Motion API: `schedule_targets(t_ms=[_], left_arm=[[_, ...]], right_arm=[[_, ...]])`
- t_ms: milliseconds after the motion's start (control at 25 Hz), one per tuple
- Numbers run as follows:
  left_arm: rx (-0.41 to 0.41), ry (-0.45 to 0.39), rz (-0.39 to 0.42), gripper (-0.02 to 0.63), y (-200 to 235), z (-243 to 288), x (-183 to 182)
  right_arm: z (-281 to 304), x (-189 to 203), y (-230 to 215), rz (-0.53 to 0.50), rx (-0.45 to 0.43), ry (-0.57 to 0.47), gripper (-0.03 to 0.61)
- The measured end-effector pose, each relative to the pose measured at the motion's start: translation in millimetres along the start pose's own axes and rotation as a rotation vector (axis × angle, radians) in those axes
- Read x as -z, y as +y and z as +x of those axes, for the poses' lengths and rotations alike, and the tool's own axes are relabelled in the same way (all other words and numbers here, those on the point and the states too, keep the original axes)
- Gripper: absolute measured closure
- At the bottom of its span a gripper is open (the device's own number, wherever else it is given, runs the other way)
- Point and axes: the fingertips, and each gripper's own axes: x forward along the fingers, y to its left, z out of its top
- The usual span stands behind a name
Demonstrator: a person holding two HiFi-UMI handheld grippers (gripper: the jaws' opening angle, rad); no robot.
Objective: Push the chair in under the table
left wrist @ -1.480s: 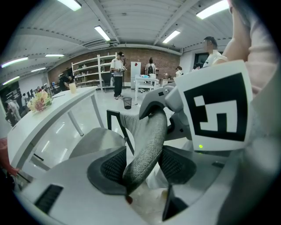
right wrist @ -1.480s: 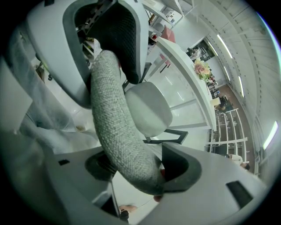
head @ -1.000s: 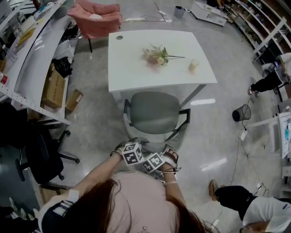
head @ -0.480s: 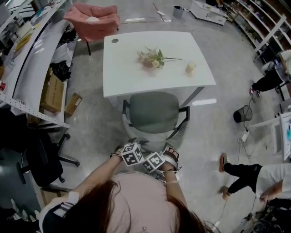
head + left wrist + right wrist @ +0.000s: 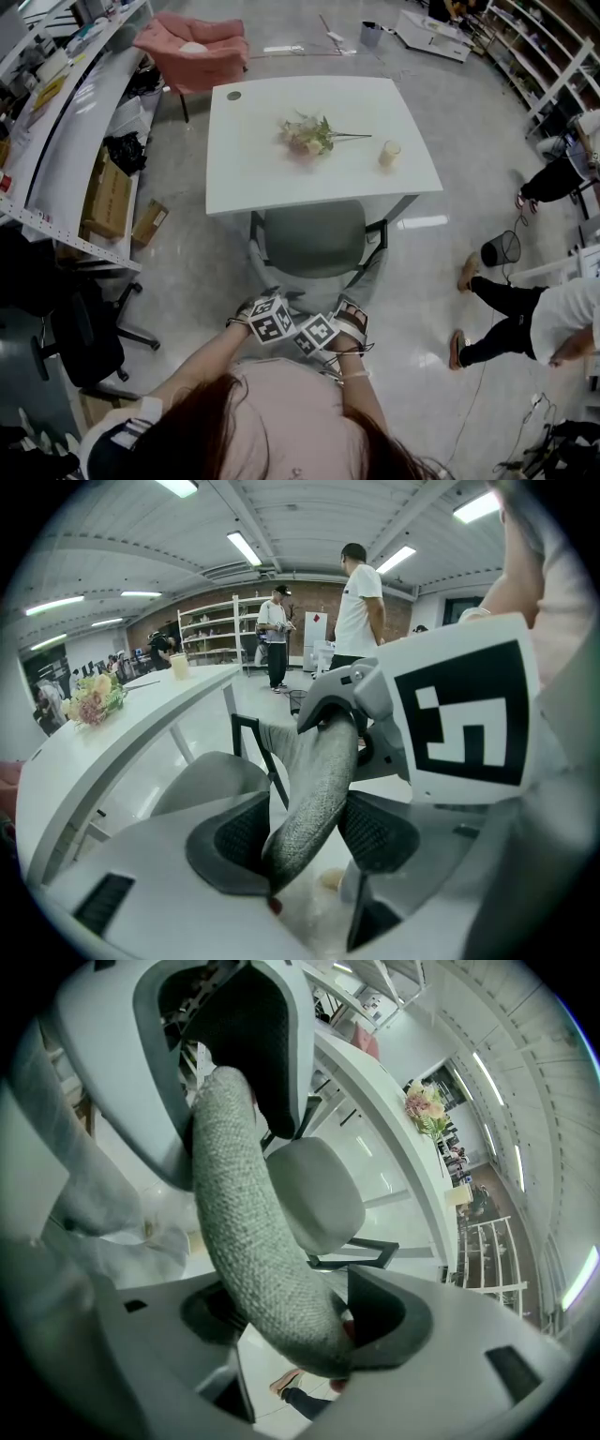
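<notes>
Scene: A person stood behind a grey office chair (image 5: 314,239) that faced a white bench (image 5: 248,183), seen from above.
Chair position: The front of the seat was already tucked beneath the near edge of the bench. The rear of the seat and the backrest were still out on the floor.
Left tool (image 5: 305,832): Its jaws were clamped on the grey fabric rim of the backrest (image 5: 314,789), which ran between the pads.
Right tool (image 5: 281,1321): It was closed on the same padded rim, just beside the left one.
Key relation: The chair lay straight ahead of both tools, and the bench lay straight beyond it. The seat sat slightly right of the bench's middle. Both hands were equally near, so an even forward push looked like what remained.
In the way: The right armrest (image 5: 377,234) sat close to the slanting bench leg (image 5: 401,206). I judged that it could catch there if the chair veered right.
On the bench: A small bunch of flowers (image 5: 307,136) and a pale cup (image 5: 389,153) lay well clear of the near edge.
Around: A pink armchair (image 5: 192,42) stood beyond the bench. A black office chair (image 5: 89,333) and cardboard boxes (image 5: 111,192) were at the left, and a wire bin (image 5: 500,249) at the right. Another person (image 5: 534,323) walked past on the right, well apart from the chair.
</notes>
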Motion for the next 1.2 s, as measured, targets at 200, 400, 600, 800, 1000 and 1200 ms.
schedule_targets(t_ms=[200, 400, 600, 800, 1000, 1200], left_arm=[[-0.021, -0.006, -0.012, 0.385, 12.8, 7.0, -10.7], [-0.032, -0.011, -0.021, 0.385, 25.4, 9.0, -19.1], [-0.050, -0.025, -0.022, 0.385, 32.4, 12.7, -23.6], [-0.041, -0.016, -0.023, 0.387, 42.2, 17.1, -26.7], [-0.046, -0.023, -0.017, 0.387, 50.8, 15.3, -24.7], [-0.047, -0.025, -0.010, 0.390, 60.5, 19.5, -31.2]], right_arm=[[9.1, -0.2, -16.1, -0.018, 0.004, -0.010, 0.285], [14.1, -4.1, -31.4, -0.031, 0.009, -0.017, 0.284], [21.4, -4.7, -38.2, -0.039, 0.003, -0.010, 0.282], [29.4, -7.5, -46.4, -0.029, -0.020, 0.015, 0.278], [33.3, -12.5, -49.4, -0.050, -0.024, 0.033, 0.278], [38.8, -14.7, -60.6, -0.051, -0.020, 0.029, 0.278]])
